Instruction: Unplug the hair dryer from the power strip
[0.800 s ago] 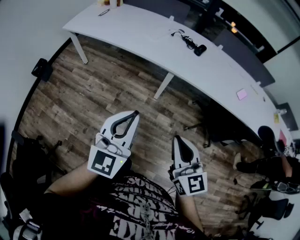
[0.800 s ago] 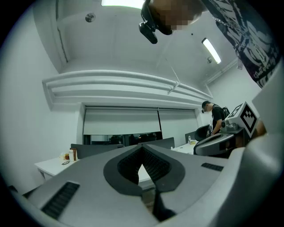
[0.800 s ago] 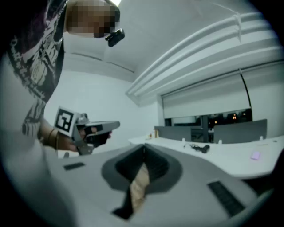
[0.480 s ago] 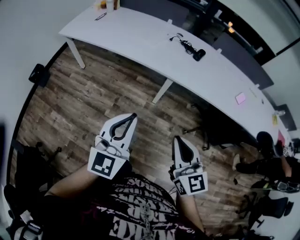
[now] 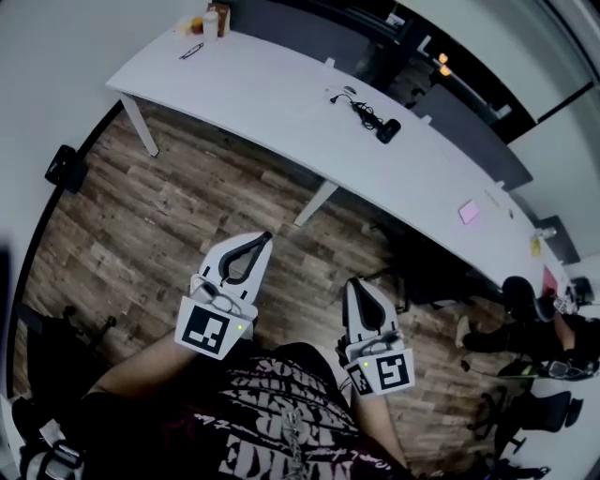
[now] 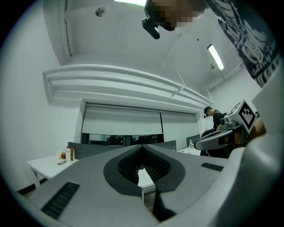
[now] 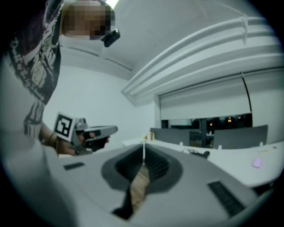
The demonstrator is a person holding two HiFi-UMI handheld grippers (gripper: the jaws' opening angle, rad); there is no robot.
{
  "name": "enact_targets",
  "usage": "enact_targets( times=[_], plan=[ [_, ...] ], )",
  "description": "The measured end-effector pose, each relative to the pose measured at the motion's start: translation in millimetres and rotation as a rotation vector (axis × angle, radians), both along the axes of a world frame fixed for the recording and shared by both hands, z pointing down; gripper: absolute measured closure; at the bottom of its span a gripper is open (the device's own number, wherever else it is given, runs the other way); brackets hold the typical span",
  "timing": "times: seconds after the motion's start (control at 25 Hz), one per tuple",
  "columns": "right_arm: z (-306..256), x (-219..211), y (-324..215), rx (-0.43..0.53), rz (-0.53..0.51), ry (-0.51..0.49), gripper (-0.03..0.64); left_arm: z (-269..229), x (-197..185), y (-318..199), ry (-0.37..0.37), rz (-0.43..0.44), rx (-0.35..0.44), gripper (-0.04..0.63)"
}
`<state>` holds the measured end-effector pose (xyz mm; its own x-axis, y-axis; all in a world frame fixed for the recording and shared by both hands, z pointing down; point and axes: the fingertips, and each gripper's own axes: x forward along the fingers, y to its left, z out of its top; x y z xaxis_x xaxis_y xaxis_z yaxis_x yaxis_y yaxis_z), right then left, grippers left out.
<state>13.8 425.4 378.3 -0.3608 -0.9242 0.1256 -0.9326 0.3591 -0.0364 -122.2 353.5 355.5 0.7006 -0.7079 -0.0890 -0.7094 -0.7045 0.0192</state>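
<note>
The black hair dryer (image 5: 386, 129) lies on the long white table (image 5: 281, 84), far ahead of both grippers; its dark cord (image 5: 359, 106) coils beside it toward a small white piece that I cannot make out. In the right gripper view the hair dryer (image 7: 204, 154) is a small dark shape on the tabletop. My left gripper (image 5: 266, 235) is held level over the wood floor, jaws shut with nothing between them. My right gripper (image 5: 353, 278) is beside it, also shut and empty. Each gripper view shows closed jaw tips, the left gripper (image 6: 142, 147) and the right gripper (image 7: 143, 146).
A dark office chair (image 5: 427, 267) stands under the table's near edge. A person (image 5: 534, 328) sits at the right. Bottles (image 5: 214, 19) and glasses (image 5: 191, 50) sit at the table's far left end, a pink note (image 5: 469, 212) further right. A black box (image 5: 64, 167) lies on the floor.
The table and floor have slid down and left in the head view, with more of the table's far side showing. Both grippers keep their places in the view and stay shut.
</note>
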Motion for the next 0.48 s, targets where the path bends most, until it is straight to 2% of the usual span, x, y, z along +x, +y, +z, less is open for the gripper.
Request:
enact_targets(
  times=[0.28,0.48],
  plan=[
    [8.6,12.1,-11.2,-0.024,0.017,-0.017,0.581,23.5,-8.8,-9.9,-0.032,-0.032,-0.056,0.569],
    [19.4,33.7,-26.6,-0.042,0.065,-0.076,0.581,26.6,-17.3,-20.2,-0.038,-0.067,-0.068,0.569]
  ],
)
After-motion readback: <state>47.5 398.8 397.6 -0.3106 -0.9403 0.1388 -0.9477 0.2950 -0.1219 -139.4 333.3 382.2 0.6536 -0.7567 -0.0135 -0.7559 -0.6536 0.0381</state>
